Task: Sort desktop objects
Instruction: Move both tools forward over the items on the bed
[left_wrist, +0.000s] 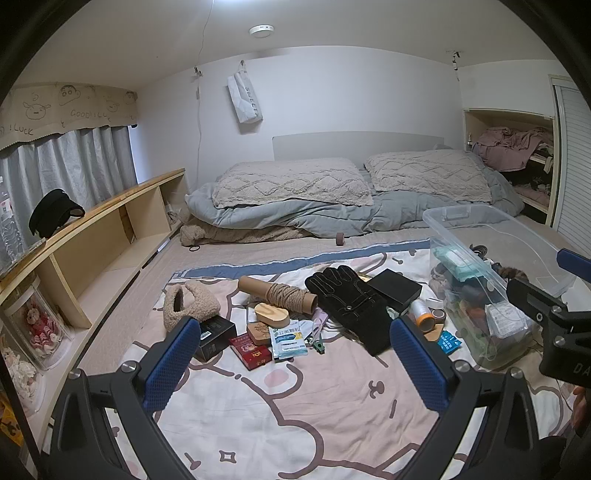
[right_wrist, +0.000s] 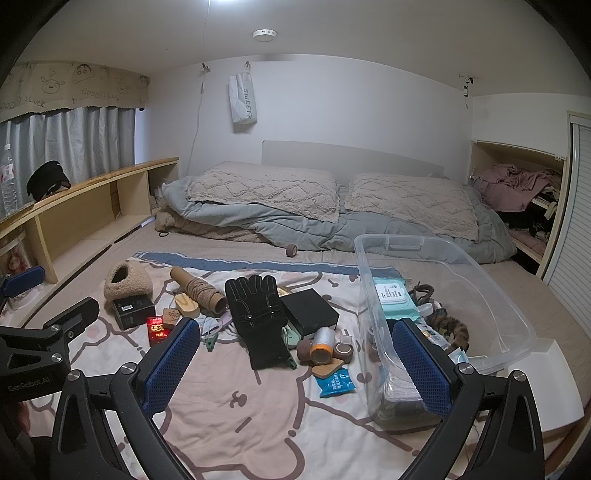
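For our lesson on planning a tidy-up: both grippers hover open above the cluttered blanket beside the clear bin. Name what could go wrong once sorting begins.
1. The black glove overlaps the black box and smaller items; lifting it may drag them along.
2. The silver thread spool and tape rolls are round and may roll off on the soft blanket.
3. The clear bin already looks crowded at its near end; dropped items may snag.

L gripper (left_wrist: 291, 354) + R gripper (right_wrist: 295, 362) wide apart, empty
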